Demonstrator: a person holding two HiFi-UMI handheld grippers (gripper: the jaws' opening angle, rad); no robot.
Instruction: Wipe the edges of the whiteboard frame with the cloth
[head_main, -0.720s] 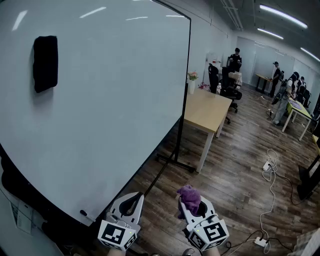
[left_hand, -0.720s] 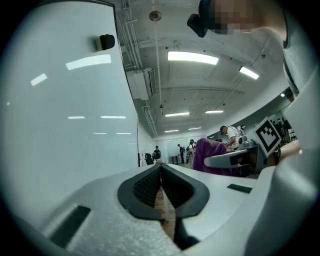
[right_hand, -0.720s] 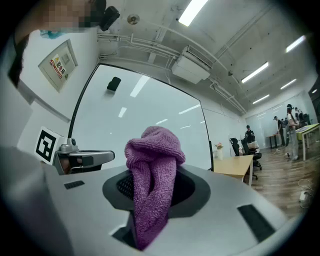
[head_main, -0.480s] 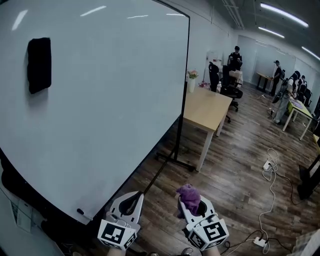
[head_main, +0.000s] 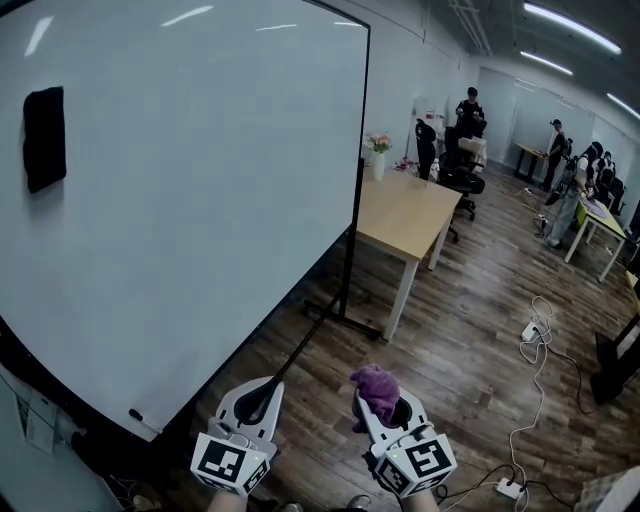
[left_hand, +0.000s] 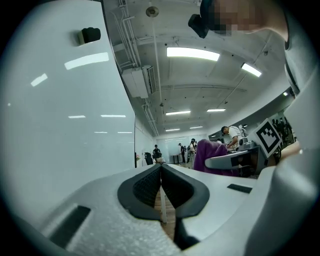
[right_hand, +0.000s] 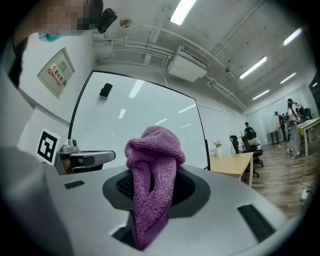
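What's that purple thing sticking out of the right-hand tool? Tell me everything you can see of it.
It is a purple cloth, soft and looped like terry or microfibre. It is bunched into a lump, its rounded fold bulging above the jaws and a narrower tail running back between them. The right gripper is shut on its middle and holds it upright in the air. Nothing else touches it: it is well clear of the whiteboard.

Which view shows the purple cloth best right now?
The right gripper view: the purple terry cloth fills the centre, pinched in the fingers of the right gripper. The head view shows only a tuft above them; the left gripper view, a small sliver.
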